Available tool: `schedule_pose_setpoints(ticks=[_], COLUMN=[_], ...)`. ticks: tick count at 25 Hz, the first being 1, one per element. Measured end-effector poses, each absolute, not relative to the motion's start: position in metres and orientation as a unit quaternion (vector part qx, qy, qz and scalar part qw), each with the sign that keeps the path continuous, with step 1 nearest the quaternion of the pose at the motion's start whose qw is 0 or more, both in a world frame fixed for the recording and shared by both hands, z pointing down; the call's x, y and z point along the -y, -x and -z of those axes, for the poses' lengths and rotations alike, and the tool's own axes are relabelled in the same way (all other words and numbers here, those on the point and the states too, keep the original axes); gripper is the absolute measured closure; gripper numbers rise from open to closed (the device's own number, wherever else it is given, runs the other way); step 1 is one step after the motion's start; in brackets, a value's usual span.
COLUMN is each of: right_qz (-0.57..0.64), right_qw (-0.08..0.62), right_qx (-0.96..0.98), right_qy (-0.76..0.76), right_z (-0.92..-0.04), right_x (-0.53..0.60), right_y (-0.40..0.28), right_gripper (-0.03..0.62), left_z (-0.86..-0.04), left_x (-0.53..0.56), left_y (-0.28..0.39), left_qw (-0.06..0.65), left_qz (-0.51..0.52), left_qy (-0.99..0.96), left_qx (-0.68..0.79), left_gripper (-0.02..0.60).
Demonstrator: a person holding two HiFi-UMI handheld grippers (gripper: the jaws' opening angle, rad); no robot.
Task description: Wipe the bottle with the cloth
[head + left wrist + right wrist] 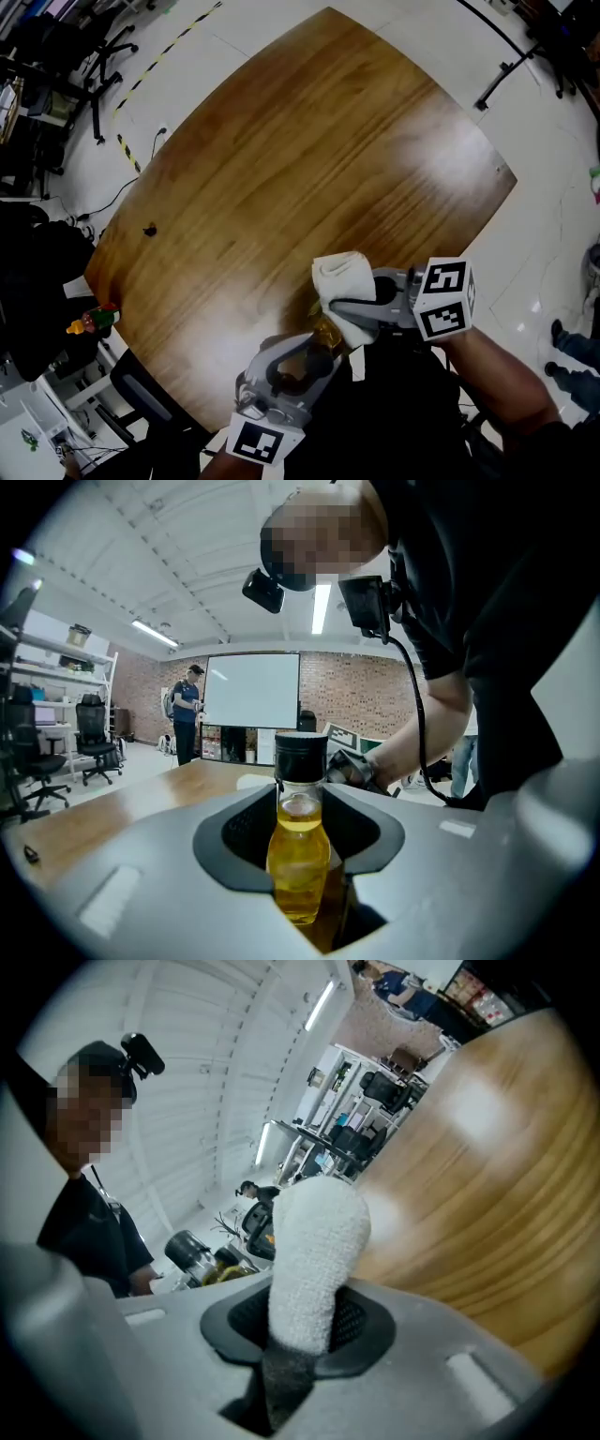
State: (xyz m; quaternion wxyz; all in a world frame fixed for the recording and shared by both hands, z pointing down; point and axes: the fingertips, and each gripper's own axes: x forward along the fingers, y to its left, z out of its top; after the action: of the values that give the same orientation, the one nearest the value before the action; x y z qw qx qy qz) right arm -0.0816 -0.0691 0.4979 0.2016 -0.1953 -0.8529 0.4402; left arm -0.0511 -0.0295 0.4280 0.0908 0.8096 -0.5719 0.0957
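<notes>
A clear bottle (300, 855) of yellow liquid with a black cap stands upright between the jaws of my left gripper (300, 841), which is shut on its body. In the head view the left gripper (314, 354) is low in the middle, over the table's near edge, and the bottle (327, 330) is mostly hidden. My right gripper (345, 317) is shut on a folded white cloth (340, 279), which lies against the bottle's top. The right gripper view shows the cloth (314, 1260) sticking out past the right gripper (302, 1327), with the bottle (199, 1260) to its left.
The brown wooden table (309, 159) stretches away from me, with one small dark speck (149, 230) near its left edge. Office chairs (103, 52) stand at the far left. A colourful small object (94, 321) sits off the left edge. A person (186, 714) stands far back; feet (562, 349) show at right.
</notes>
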Motion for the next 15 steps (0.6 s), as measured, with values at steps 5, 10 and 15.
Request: schedule_pose_setpoints(ticks=[5, 10, 15], right_qz=[-0.375, -0.260, -0.164], right_qw=[0.271, 0.356, 0.415], right_qx=[0.870, 0.885, 0.882], right_qy=[0.169, 0.150, 0.151], right_z=[-0.526, -0.553, -0.570], right_x=[0.070, 0.067, 0.062], right_y=[0.085, 0.084, 0.085], right_gripper=[0.523, 0.523, 0.523], left_z=[-0.428, -0.427, -0.426], left_x=[0.031, 0.032, 0.032], left_y=[0.051, 0.050, 0.050], left_qw=[0.086, 0.081, 0.077], left_qz=[-0.088, -0.084, -0.080], left_qy=[-0.807, -0.807, -0.808], left_qx=[0.577, 0.579, 0.578], left_gripper=[0.423, 0.423, 0.424])
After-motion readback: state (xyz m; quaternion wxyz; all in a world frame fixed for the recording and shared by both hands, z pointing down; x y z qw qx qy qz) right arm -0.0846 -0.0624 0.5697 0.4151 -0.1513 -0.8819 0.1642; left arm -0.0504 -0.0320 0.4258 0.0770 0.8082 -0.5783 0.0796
